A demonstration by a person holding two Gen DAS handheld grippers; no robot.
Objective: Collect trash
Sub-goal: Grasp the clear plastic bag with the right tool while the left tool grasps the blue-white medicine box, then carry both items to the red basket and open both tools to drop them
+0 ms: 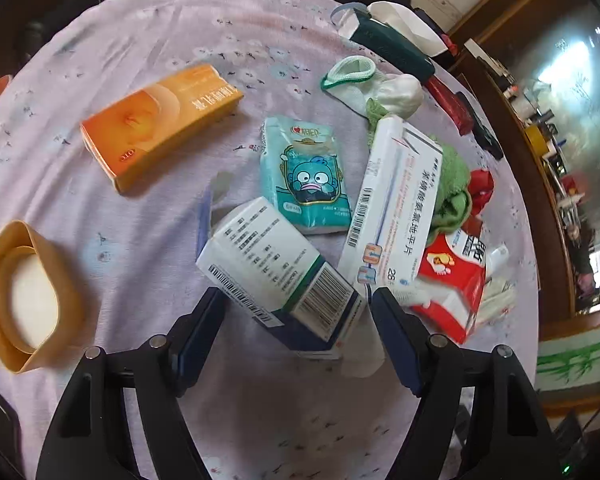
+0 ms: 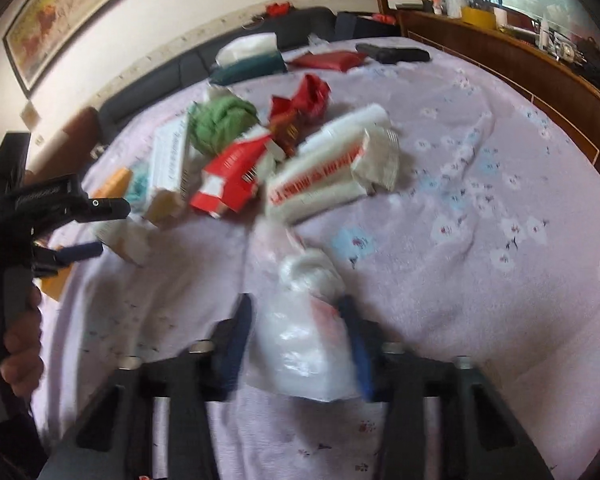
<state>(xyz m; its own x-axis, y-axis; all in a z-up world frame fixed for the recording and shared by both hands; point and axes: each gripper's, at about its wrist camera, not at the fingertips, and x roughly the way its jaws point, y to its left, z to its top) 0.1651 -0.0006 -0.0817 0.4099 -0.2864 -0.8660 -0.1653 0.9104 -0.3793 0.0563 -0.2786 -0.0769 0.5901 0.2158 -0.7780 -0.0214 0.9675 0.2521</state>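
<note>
A white and green medicine box [image 1: 276, 264] lies tilted on the lilac tablecloth [image 1: 160, 240]. My left gripper [image 1: 296, 294] straddles its near end: the left pad sits at the box's edge and a thin gap shows at the right pad. In the blurred right wrist view, my right gripper [image 2: 294, 302] has a knotted white plastic bag [image 2: 304, 344] filling the space between its blue pads [image 2: 240, 332], which lie against it. More trash lies beyond: an orange box [image 1: 156, 120], a teal tissue pack [image 1: 308, 172], a long white box [image 1: 396, 200] and a red-and-white pack [image 1: 452, 280].
A yellow container [image 1: 24, 292] stands at the left. A green cloth [image 1: 452, 184], a sock [image 1: 352, 76] and a dark tissue box [image 1: 392, 44] lie farther back. A white-and-red wrapper [image 2: 324, 172] sits mid-table. A hand [image 2: 20, 344] holds the left gripper's handle. A wooden sideboard [image 2: 500, 52] runs along the right.
</note>
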